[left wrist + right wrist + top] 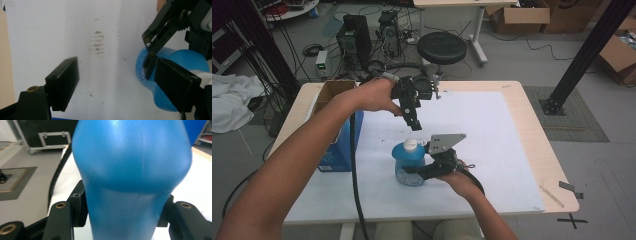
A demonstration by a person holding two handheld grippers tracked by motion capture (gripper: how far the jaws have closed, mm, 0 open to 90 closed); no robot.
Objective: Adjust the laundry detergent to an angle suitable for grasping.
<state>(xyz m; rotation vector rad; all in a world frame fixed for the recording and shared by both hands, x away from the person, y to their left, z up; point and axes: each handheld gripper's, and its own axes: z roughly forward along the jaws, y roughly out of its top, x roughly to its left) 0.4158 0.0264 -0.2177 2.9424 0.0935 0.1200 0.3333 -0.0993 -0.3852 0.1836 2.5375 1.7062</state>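
Observation:
A blue bottle [407, 167] with a white cap [410, 144] stands upright on the white sheet [492, 145]. My right gripper [414, 172] comes in from the right and is shut on the bottle's lower body. In the right gripper view the bottle [132, 170] sits squeezed between both pads [78, 205]. My left gripper [416, 125] hangs just above and behind the cap, pointing down, open and holding nothing. Looking down from the left gripper [117, 75], the bottle [192, 60] lies to the right by one jaw, and a right gripper finger [160, 32] presses its side.
A blue carton [339, 145] with an open cardboard top stands at the table's left edge. A black stool [441, 47] and computer gear sit beyond the far edge. Small strips [562, 192] lie at the table's front right corner. Bare sheet stretches to the right of the bottle.

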